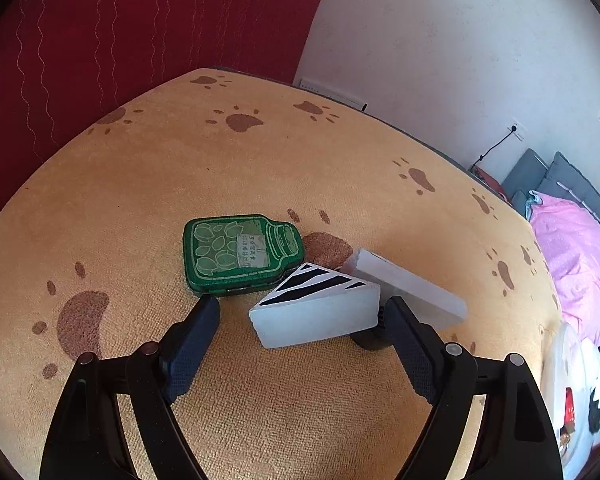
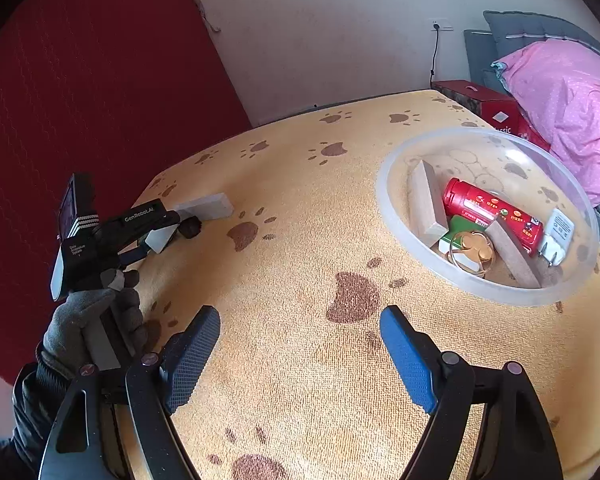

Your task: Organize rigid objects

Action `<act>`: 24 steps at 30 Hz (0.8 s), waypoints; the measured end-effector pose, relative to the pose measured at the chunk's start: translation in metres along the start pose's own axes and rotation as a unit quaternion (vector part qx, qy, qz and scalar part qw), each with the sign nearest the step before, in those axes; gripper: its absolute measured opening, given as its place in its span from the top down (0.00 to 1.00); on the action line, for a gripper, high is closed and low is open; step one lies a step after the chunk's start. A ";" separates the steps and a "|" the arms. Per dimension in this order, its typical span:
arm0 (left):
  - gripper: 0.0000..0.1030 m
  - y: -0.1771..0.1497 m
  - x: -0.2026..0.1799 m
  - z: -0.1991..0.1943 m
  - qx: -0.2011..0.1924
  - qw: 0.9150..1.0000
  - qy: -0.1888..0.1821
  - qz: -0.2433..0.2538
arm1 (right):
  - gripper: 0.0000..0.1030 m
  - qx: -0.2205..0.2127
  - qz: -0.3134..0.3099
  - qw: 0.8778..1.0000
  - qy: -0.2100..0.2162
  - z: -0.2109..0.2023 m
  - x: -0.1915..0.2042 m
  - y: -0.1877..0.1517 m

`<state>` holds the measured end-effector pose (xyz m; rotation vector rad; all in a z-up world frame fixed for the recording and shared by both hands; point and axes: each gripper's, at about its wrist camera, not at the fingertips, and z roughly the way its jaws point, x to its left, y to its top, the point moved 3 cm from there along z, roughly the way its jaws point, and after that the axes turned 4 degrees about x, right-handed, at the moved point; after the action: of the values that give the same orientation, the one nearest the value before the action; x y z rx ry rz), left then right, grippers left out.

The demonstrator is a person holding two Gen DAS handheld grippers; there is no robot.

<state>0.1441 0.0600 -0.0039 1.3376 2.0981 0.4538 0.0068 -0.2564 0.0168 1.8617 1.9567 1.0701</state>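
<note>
In the left wrist view, my left gripper [image 1: 301, 306] is open low over the paw-print cloth. A white wedge block with black stripes [image 1: 315, 314] lies between its fingers, close to the right one, and the pads are off it. Behind the wedge rest a green jar-shaped tin [image 1: 240, 256] and a white rectangular block [image 1: 407, 284], with a small dark object [image 1: 369, 340] tucked under them. My right gripper [image 2: 300, 316] is open over bare cloth, holding nothing. A clear bowl [image 2: 383, 200] to its right holds wooden blocks [image 2: 425, 204], a red bottle [image 2: 491, 212] and a white plug [image 2: 557, 236].
A gloved hand [image 2: 96, 316] holds the left gripper at the table's left edge. A dark red curtain [image 2: 80, 100] hangs behind that edge. Beyond the far right edge are a red box [image 2: 495, 108] and pink bedding [image 2: 567, 96].
</note>
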 end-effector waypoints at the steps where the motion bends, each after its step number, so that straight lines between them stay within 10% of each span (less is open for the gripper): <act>1: 0.18 0.000 0.000 0.001 -0.002 1.000 0.001 0.001 | 0.17 0.002 -0.001 1.000 0.000 0.001 0.001 0.000; 9: 0.42 0.002 -0.001 0.001 -0.001 0.999 -0.036 0.016 | 0.17 0.014 -0.011 1.000 0.001 0.011 0.012 0.001; 24: 0.42 -0.017 -0.004 -0.031 -0.004 0.997 -0.042 0.071 | 0.17 0.036 -0.037 0.999 -0.011 0.032 0.032 0.006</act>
<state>0.1133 0.0497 0.0111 1.4818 1.9394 0.4572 0.0262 -0.2161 0.0077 1.8137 2.0608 0.9669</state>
